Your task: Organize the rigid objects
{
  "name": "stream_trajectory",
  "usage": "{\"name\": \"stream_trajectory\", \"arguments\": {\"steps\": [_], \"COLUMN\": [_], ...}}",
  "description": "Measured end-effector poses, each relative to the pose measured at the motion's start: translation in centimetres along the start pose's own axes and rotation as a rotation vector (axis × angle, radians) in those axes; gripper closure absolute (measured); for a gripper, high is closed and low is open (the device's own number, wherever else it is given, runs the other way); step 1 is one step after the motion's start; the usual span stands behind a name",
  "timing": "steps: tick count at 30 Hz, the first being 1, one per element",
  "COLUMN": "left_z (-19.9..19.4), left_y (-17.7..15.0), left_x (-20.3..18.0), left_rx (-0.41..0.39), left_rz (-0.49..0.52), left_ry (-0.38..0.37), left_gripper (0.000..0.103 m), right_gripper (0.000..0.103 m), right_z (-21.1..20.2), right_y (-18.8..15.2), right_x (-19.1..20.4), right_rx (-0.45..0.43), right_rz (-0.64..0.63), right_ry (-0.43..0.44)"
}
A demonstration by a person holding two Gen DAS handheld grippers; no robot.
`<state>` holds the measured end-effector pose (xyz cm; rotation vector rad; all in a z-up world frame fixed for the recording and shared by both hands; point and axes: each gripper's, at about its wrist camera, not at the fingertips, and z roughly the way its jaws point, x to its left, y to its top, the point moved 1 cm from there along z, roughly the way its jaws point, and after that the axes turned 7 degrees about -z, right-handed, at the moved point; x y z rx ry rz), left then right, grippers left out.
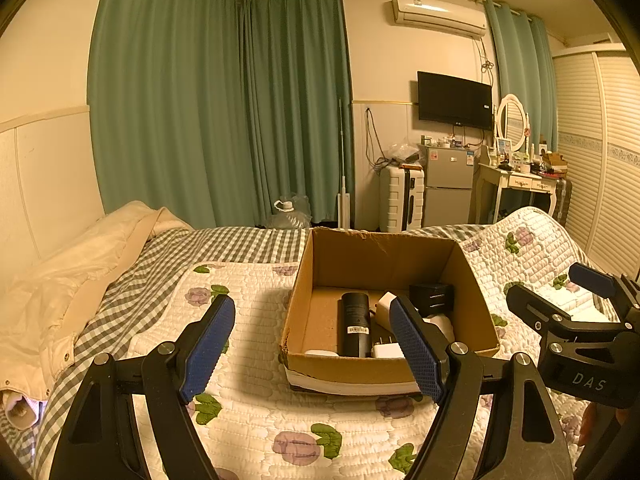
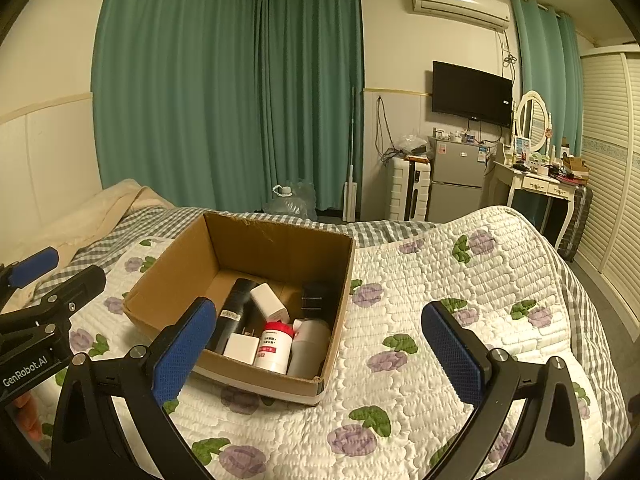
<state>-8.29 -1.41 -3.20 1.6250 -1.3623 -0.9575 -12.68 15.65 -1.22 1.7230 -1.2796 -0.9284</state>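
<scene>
Cardboard box (image 2: pixel 256 248) sits on a soft quilt (image 2: pixel 440 300); both grippers, left (image 1: pixel 312 352) and right (image 2: pixel 320 348), hover spread and empty. Reaching in could tip it.

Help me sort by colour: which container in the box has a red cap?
The white bottle standing at the box's near edge; the black cylinder and the grey-white bottle beside it lack red caps.

Green curtains (image 2: pixel 224 88), wall television (image 2: pixel 472 94), fridge (image 2: pixel 458 178)
</scene>
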Motion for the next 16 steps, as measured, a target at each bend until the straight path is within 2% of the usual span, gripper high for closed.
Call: {"name": "stream_trajectory", "arguments": {"steps": [16], "left_z": [0.08], "left_y": [-0.11], "left_x": [0.14], "left_rx": [0.004], "left_rz": [0.004], "left_ry": [-0.003], "left_gripper": [0.021], "right_gripper": [0.0], "right_z": [0.17], "right_y": [-0.34], "right_x": [-0.19], "right_rx": [0.011], "right_rz": [0.005], "right_ry": [-0.003]}}
